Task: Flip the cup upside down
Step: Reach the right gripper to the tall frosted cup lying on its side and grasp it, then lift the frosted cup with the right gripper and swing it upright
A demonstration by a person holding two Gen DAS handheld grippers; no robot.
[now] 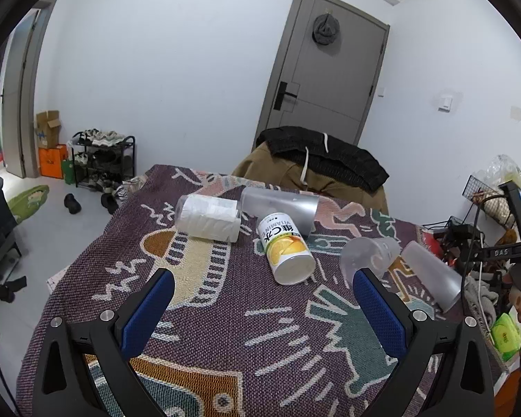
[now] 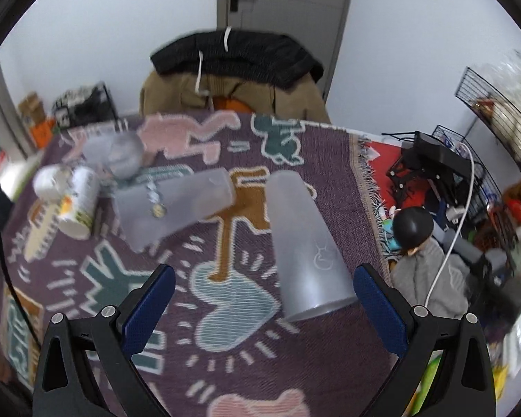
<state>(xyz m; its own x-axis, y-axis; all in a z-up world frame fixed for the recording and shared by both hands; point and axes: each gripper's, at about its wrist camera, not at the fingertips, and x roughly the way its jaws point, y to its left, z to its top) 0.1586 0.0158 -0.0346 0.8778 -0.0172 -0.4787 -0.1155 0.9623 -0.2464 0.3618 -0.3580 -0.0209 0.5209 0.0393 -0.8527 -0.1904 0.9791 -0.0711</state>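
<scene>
Our right gripper (image 2: 264, 279) hangs above the patterned purple woven blanket (image 2: 225, 365) with its blue-padded fingers (image 2: 148, 304) spread wide and nothing between them. Just beside the right-hand pad lies the frosted translucent plastic cup (image 2: 304, 246), on its side near the blanket's fringed right edge. Its long axis runs away from us: the wide open mouth faces back toward the gripper and slightly right, the narrow closed base points off toward the far side of the table.

We judge it light, thin-walled and somewhat springy, with a smooth, slippery surface, so a hard squeeze could buckle it and a loose one could let it roll. The best hold looks to be across the body nearer the stiffer base end, pads on opposite sides.

Our left gripper (image 1: 264, 278) is likewise open and empty, over the blanket's middle. Beyond it lie a white orange-printed vitamin drink can (image 1: 286, 248), a clear cup stuffed with white paper (image 1: 208, 219), and two more frosted cups (image 1: 279, 206), all tipped over.
</scene>
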